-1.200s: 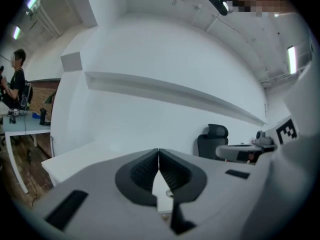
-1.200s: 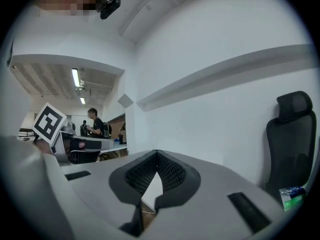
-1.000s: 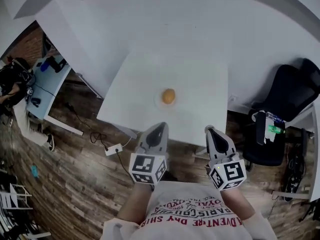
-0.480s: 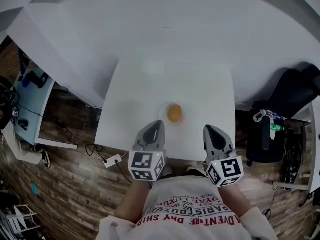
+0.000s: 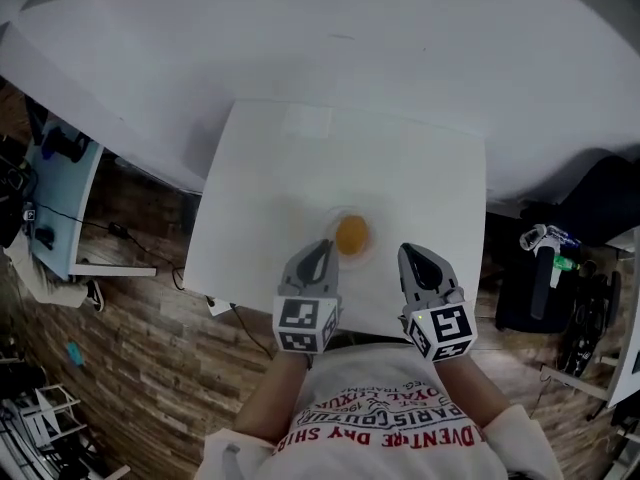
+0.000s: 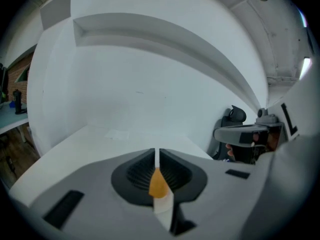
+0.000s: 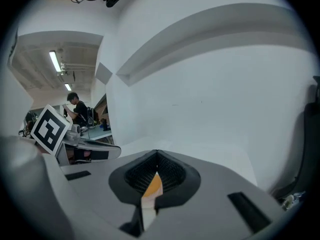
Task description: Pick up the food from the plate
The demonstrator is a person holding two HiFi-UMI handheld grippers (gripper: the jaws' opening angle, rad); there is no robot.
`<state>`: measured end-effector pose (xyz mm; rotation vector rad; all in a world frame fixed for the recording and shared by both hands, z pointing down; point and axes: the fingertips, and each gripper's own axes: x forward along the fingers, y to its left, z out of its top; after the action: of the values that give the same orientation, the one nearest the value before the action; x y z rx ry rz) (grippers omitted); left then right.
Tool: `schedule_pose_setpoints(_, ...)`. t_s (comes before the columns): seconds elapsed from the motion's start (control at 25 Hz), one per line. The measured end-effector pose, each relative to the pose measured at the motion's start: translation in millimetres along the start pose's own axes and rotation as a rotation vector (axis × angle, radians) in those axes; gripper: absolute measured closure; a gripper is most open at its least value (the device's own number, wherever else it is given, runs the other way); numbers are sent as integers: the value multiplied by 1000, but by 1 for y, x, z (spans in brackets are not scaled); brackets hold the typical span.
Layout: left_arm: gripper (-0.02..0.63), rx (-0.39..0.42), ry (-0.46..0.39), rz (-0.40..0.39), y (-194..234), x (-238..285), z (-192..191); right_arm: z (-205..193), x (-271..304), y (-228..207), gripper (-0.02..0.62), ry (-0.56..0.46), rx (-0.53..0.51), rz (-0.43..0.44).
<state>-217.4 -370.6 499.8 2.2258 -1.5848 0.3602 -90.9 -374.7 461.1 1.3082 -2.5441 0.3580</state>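
An orange, rounded piece of food (image 5: 351, 234) lies on a white plate (image 5: 333, 215) near the front of a white table (image 5: 270, 188). My left gripper (image 5: 320, 251) hovers just left of the plate, jaws shut and empty. Just right of the plate my right gripper (image 5: 408, 255) sits the same way, shut with nothing held. In the left gripper view the left gripper (image 6: 156, 152) has its jaws together, and a sliver of orange shows in the slit. The right gripper view shows the right gripper (image 7: 157, 155) the same.
A white wall rises behind the table. A black office chair (image 5: 610, 203) stands at the right, beside a small stand with objects (image 5: 548, 258). A cluttered desk (image 5: 55, 188) is at the left, over wooden flooring (image 5: 130, 368). A person (image 7: 77, 109) sits far off.
The table and plate have come closer in the head view. Both grippers have moved forward over the table's front edge and now flank the plate. Jaws stayed shut.
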Motion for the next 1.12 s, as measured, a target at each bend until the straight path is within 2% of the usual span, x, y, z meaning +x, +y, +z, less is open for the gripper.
schedule_pose_setpoints(0.08,582,18,52,-3,-2,20,-14,-14,14,-9,586,37,6,7)
schedule_pose_setpoints(0.16,462,37,111,-15,-4,38,-28,-30,24,-17,586,73,27,12)
schedule_pose_setpoints(0.36,293,52,239,-34,-10,74,-59,-64,38,-41,586,160,85,1)
schedule_pose_setpoints(0.48,222,71,307,-37,-12,92,-75,-79,44,-55,586,198,129,-11)
schedule_pose_setpoints(0.56,206,85,344,-38,-11,104,-83,-86,50,-61,586,213,142,-8)
schedule_pose_setpoints(0.92,204,101,522,-38,-7,133,-126,-109,61,-74,586,266,143,21)
schedule_pose_setpoints(1.12,207,83,548,-37,-5,140,-132,-115,64,-82,586,283,156,23)
